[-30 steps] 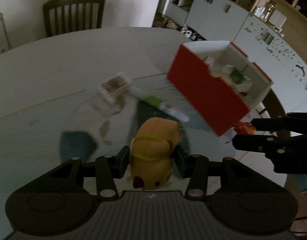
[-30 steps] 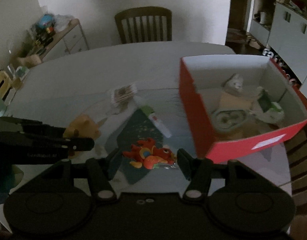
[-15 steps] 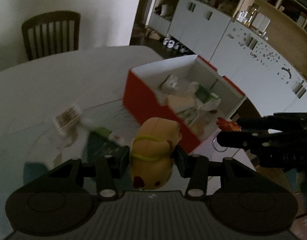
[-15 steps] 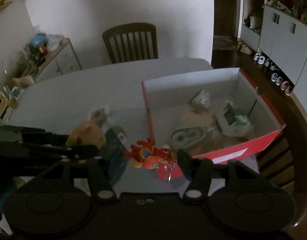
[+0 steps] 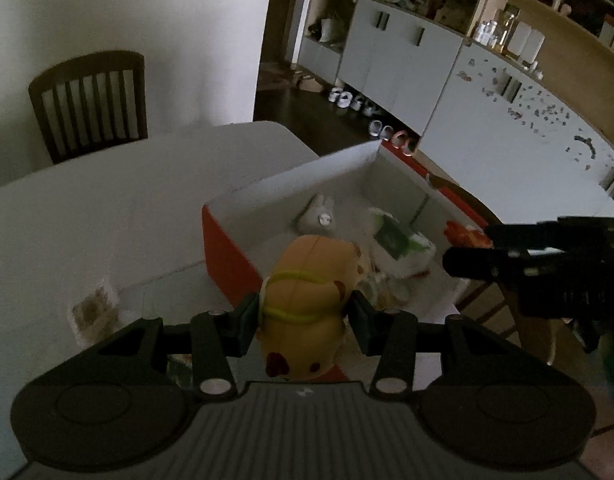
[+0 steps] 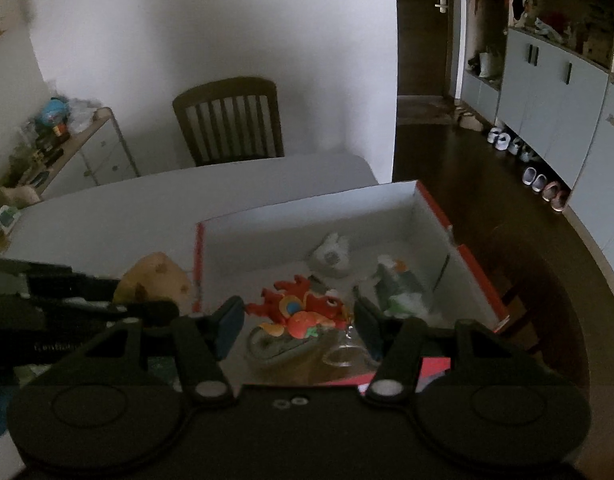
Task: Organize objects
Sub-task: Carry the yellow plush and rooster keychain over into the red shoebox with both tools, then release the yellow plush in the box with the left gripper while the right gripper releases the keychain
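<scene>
My left gripper [image 5: 305,312] is shut on a tan plush toy [image 5: 311,300] with a yellow band, held above the near edge of the red box [image 5: 227,256]. My right gripper [image 6: 297,316] is shut on a red dragon keychain toy [image 6: 299,310] with a clear ring, held over the inside of the red box [image 6: 435,208]. In the box lie a small white plush [image 6: 331,254], a green-and-white packet [image 6: 403,288] and a grey roll under the dragon. The right gripper shows at the right of the left wrist view [image 5: 459,260], and the left gripper with the plush [image 6: 155,280] at the left of the right wrist view.
The box stands at the right end of a white table [image 5: 107,200]. A small printed card [image 5: 95,308] lies on the table left of the box. A dark wooden chair [image 6: 231,120] stands behind the table. Cabinets and shoes line the right wall.
Both grippers have lifted and moved right with their toys, from above the table mat to over the red box. The tube and the mat have dropped out of view.
</scene>
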Tool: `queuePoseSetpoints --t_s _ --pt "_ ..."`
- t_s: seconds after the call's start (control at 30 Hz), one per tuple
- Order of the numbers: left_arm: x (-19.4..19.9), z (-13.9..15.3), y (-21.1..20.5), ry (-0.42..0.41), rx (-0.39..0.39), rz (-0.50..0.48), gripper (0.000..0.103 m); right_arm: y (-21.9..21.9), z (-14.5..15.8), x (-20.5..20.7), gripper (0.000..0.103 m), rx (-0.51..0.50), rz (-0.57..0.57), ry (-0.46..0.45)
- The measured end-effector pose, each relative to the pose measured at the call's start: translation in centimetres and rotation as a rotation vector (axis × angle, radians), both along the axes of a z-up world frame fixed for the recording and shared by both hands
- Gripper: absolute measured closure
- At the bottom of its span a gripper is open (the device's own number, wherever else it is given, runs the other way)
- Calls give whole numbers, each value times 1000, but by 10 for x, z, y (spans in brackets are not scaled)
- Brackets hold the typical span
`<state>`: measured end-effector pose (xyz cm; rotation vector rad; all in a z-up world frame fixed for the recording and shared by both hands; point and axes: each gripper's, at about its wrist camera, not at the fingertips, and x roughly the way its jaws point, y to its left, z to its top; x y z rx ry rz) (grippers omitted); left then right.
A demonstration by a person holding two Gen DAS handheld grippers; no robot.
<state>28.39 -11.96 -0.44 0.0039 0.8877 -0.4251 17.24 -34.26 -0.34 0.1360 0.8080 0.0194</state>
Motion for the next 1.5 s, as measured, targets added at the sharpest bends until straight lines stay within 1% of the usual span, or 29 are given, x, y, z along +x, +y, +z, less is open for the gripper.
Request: queuePoseSetpoints --t_s 0.17,0.33,0.5,0.63,0.8,0.97,1.2,1.3,1.4,1.43,1.47,1.5 --pt "28 -1 -25 -29 62 -8 56 -16 -11 14 43 -18 5 8" --pt "55 -12 -51 -26 116 -28 56 -25 -27 27 43 -49 21 30" --pt "79 -32 -72 5 145 -29 56 -27 -50 34 43 -73 35 76" --pt "95 -46 -85 34 182 -30 56 -26 -63 38 43 -96 48 103" --pt "105 -63 -99 55 227 -60 56 -31 -74 41 43 -95 64 136" --pt "114 -75 -103 80 244 -60 56 -29 -83 43 43 -121 84 156" --pt "120 -83 -102 104 260 -74 55 -31 -96 47 43 -118 88 190" --pt "122 -86 -100 123 266 -72 54 -30 -97 48 42 -128 95 192" --pt "124 -88 -96 138 243 -56 48 -31 -97 51 42 -126 99 191" --pt "124 -88 -95 141 238 -53 44 -31 -97 51 41 -124 99 192" --pt "123 -88 -95 140 236 -52 42 -32 -97 51 41 -122 98 192" --pt "123 -88 -95 136 235 -54 42 -32 -97 51 40 -120 98 192"
